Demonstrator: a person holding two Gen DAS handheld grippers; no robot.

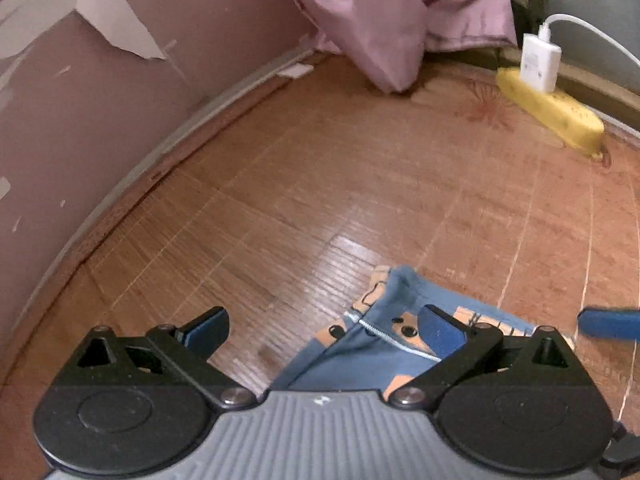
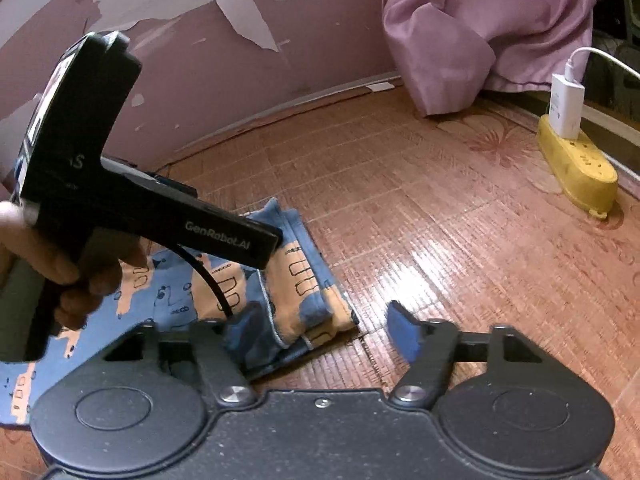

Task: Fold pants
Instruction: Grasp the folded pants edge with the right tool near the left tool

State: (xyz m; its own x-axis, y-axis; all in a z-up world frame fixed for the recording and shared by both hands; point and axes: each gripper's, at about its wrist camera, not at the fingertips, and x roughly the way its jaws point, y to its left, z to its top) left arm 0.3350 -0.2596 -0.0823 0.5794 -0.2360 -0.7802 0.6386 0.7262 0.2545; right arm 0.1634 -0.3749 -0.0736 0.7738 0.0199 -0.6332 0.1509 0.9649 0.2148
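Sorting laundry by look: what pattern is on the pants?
Blue pants with orange patches and black line drawings; clearest in the right wrist view.

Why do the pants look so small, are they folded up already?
Partly folded. The pants lie on the floor with one end doubled into stacked layers, while more cloth is spread flat beside it. Both tools are open.

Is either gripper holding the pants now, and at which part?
Nothing is held. The left gripper and the right gripper both have open jaws above the folded pants.
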